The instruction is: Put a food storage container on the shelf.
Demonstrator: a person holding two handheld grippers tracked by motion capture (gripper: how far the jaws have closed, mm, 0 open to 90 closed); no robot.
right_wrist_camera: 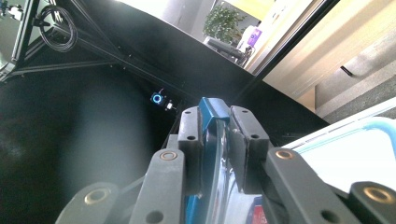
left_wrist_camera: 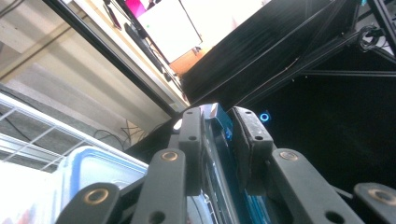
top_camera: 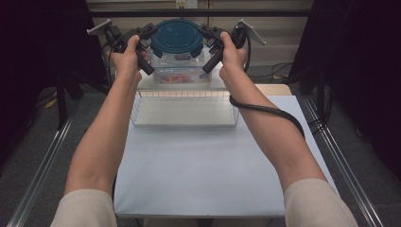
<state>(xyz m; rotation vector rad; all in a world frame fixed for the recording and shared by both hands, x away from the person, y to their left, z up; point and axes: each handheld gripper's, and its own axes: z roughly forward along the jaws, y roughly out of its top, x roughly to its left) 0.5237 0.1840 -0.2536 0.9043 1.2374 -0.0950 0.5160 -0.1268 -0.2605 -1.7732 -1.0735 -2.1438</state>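
Left tool [top_camera: 144, 35] pinches the blue lid [top_camera: 177, 37] at its 9 o'clock edge, and the right tool [top_camera: 211, 35] pinches it at 3 o'clock. In each gripper view, the two black jaws press on a thin blue rim tab [left_wrist_camera: 218, 122] between them. The lid sits on a clear box [top_camera: 182, 66], held up at 12 o'clock over the white surface [top_camera: 208, 165]. Something orange is inside the box, but it is too blurry to tell what. A wire tray [top_camera: 184, 111] lies just under the box, toward 6 o'clock. Both hands [top_camera: 126, 59] cover much of the tools. Box's bottom is hard to see.
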